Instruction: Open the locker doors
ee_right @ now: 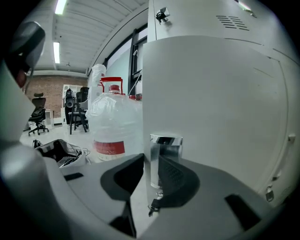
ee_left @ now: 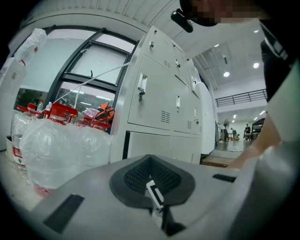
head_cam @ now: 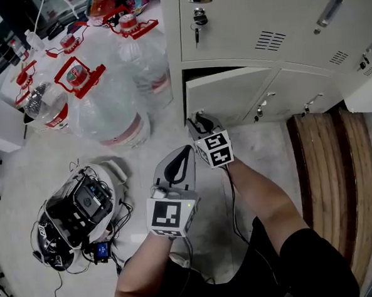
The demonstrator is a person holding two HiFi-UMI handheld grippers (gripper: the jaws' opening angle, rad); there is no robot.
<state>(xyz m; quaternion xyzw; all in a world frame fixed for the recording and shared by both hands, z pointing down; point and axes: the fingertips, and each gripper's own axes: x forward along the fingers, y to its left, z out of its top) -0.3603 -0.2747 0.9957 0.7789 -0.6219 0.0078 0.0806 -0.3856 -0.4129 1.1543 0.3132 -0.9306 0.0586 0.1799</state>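
At frame centre the right tool clamps the chrome handle of the lower-left locker door, which stands ajar, while the left tool, just below it, is pinched shut and empty

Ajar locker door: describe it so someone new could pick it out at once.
Find the grey locker bank right of the water jugs. In its lower row, take the leftmost door. It alone stands ajar, a dark gap above it, and the right tool grips its handle; the neighbouring doors are shut.
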